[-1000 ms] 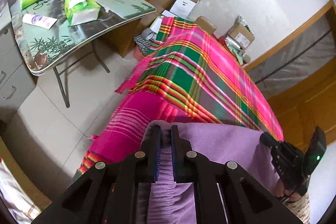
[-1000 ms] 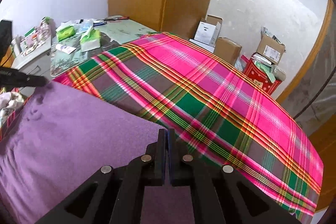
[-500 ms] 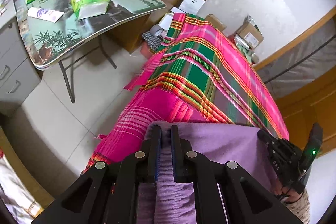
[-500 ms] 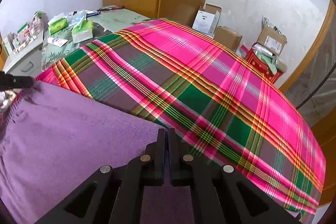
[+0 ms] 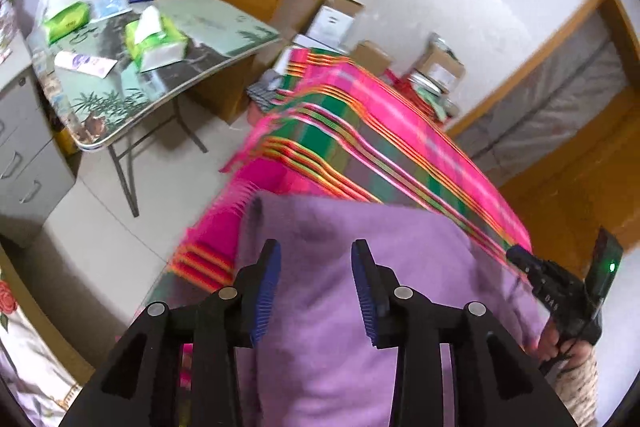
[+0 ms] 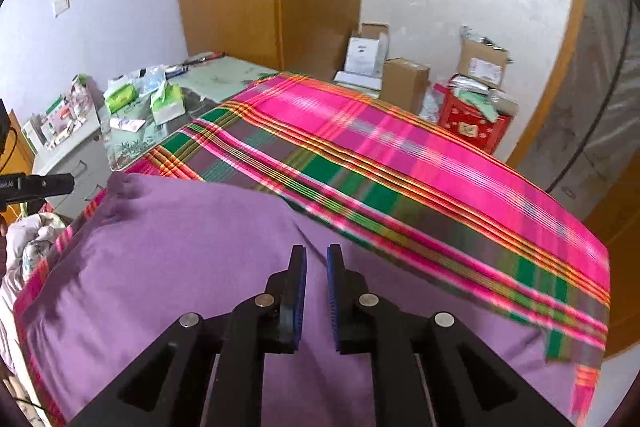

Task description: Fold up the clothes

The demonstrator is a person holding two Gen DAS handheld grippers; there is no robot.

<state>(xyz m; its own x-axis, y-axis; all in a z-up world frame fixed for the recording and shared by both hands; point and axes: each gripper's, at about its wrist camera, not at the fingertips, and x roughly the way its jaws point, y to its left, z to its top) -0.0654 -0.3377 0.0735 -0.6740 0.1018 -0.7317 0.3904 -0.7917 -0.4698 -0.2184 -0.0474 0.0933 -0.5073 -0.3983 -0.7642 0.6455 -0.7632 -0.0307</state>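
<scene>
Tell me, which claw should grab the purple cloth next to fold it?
Probably the left claw. Its fingers stand wide apart right over the purple cloth, near its top corner, ready to close. The right claw also sits over the cloth, but its fingers are nearly together, leaving only a narrow gap.

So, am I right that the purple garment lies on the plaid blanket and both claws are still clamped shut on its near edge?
Not quite. The purple garment does lie on the plaid blanket, but neither claw is clamped on it. The left wrist view shows the left claw spread wide open above the fabric, and the right wrist view shows the right claw parted too, with a clear gap.
</scene>
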